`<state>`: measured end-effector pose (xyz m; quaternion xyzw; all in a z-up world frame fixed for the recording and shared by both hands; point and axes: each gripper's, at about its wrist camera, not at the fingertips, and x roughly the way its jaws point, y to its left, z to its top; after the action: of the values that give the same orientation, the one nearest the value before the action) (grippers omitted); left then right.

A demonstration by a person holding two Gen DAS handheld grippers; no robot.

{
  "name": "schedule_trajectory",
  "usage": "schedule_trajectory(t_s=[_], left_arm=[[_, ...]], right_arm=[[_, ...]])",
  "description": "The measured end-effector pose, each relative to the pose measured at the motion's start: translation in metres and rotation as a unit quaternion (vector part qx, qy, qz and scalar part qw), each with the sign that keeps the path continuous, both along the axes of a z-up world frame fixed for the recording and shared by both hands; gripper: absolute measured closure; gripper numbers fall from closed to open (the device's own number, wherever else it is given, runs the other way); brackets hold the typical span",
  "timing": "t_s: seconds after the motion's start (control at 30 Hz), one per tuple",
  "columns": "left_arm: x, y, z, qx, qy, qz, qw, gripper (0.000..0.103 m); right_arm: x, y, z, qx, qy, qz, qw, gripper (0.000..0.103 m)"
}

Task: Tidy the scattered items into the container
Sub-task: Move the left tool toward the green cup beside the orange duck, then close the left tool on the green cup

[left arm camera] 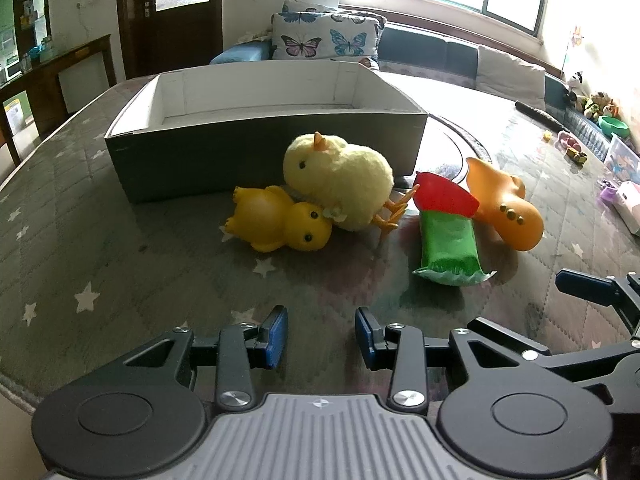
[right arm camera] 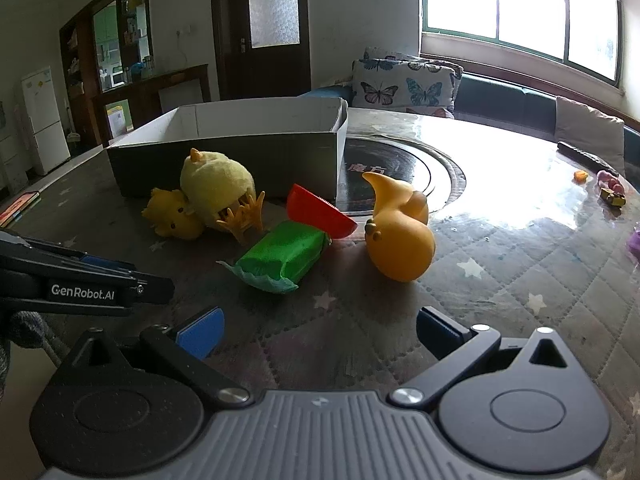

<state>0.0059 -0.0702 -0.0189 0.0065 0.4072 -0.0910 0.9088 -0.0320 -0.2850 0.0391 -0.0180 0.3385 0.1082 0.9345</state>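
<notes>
Through the left wrist cam, my left gripper [left arm camera: 321,334] sits low over the quilted star tablecloth [left arm camera: 80,240], blue pads [left arm camera: 277,336] spread apart with nothing between them. Straight ahead is the pile I'm dealing with: a yellow rubber chick [left arm camera: 276,219] flopped on its side, and a fluffy plush chick [left arm camera: 340,178] leaning right on top of its head. To the right of those, a red bowl [left arm camera: 444,199] is tipped up on edge, touching the top end of a green wrapped packet [left arm camera: 450,246]. An orange rubber duck [left arm camera: 504,204] lies on its side just behind the bowl. The container, a grey cardboard box [left arm camera: 264,152] with white inner walls, stands right behind the plush chick, and from this angle I can't see anything lying in it. My other tool pokes in at the right edge of the frame.

Over on the right wrist cam, my right gripper [right arm camera: 320,334] is wide open too, holding nothing, hovering above the cloth in front of the green packet [right arm camera: 284,254]. The red bowl [right arm camera: 320,213] leans against the packet's far end, with the orange duck [right arm camera: 400,232] just to its right. Plush chick [right arm camera: 218,188] and rubber chick [right arm camera: 174,214] are bunched up to the left, close against the box [right arm camera: 240,158] wall. A dark round turntable [right arm camera: 400,172] sits on the table just right of the box, and the left gripper's side shows at the left edge.
</notes>
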Motion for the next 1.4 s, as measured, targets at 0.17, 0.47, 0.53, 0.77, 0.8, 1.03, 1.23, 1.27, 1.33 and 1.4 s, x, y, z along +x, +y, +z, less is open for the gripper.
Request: schedule_trajectory(t_s=[0.17,0.47,0.53,0.77,0.8,1.03,1.23,1.27,1.33,1.4], left_arm=[[0.005,-0.001,0.000,-0.002,0.002,-0.002,1.0000,0.063],[0.013,-0.004,0.000,-0.008,0.006,-0.008,0.9999,0.063],[0.015,-0.005,0.000,-0.009,0.006,-0.009,0.9999,0.063],[0.020,-0.004,0.008,-0.016,-0.001,-0.014,0.9998,0.063],[0.021,-0.005,0.009,-0.018,-0.003,-0.016,0.9997,0.063],[0.027,-0.010,0.019,-0.039,-0.007,-0.041,0.9984,0.064],[0.035,-0.020,0.024,-0.070,0.006,-0.075,0.9947,0.064],[0.037,-0.021,0.025,-0.074,0.008,-0.079,0.9941,0.064],[0.041,-0.025,0.028,-0.082,0.011,-0.089,0.9927,0.064],[0.044,-0.028,0.029,-0.085,0.014,-0.097,0.9916,0.064]], right_arm=[[0.006,0.002,-0.001,0.001,0.001,0.002,1.000,0.000],[0.012,0.004,0.001,0.004,0.001,0.004,1.000,0.001],[0.014,0.004,0.002,0.005,0.001,0.004,1.000,0.001],[0.021,0.003,0.001,0.019,0.007,0.005,1.000,0.009],[0.021,0.003,0.001,0.021,0.007,0.006,1.000,0.010],[0.026,0.002,0.003,0.035,0.011,0.011,0.999,0.018],[0.030,0.000,0.004,0.058,0.018,0.020,0.998,0.035],[0.031,0.000,0.004,0.062,0.020,0.023,0.998,0.038],[0.033,0.001,0.003,0.068,0.023,0.028,0.997,0.041],[0.033,0.003,0.003,0.069,0.024,0.033,0.997,0.046]])
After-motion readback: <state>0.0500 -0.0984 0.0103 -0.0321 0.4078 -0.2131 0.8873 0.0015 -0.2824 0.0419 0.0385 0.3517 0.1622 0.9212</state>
